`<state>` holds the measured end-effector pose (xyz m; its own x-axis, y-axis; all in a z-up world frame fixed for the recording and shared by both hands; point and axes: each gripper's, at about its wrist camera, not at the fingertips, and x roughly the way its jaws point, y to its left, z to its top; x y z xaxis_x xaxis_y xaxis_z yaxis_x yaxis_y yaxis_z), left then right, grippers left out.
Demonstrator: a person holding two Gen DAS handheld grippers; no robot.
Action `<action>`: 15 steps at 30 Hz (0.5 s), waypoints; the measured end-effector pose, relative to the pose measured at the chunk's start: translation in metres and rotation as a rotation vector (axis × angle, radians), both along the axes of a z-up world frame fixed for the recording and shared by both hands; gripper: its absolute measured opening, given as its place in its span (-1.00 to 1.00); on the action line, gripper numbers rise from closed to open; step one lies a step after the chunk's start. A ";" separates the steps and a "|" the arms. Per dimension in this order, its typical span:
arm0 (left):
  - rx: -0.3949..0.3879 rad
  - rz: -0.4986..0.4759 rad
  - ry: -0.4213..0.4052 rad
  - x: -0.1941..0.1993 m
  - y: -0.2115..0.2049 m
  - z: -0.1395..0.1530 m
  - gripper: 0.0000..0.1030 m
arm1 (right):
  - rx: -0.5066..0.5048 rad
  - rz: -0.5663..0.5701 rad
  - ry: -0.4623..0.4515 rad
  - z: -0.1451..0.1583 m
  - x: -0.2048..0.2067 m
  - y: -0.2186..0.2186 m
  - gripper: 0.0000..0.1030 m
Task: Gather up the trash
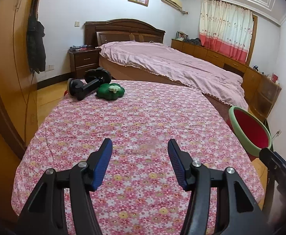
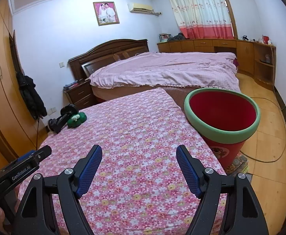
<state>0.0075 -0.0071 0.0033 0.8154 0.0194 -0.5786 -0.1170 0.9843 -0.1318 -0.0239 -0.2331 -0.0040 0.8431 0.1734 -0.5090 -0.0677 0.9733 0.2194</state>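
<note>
Though bin (image 2: 222,115) at edge, cloth (image 2: 143,137) bare.

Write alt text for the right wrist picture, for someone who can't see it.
An open, empty tool hovers over a table in a pink flowered cloth. A red bin with a green rim stands at the table's right edge; a green toy lies at the far left corner.

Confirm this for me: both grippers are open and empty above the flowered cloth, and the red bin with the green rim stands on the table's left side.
Wrong side. The red bin stands off the right edge of the flowered cloth, as the right wrist view shows. The rest holds: left gripper and right gripper are open and empty.
</note>
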 end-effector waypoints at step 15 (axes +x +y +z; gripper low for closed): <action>0.023 0.007 -0.005 -0.001 -0.003 0.000 0.14 | -0.002 0.000 0.009 -0.004 0.000 0.000 0.53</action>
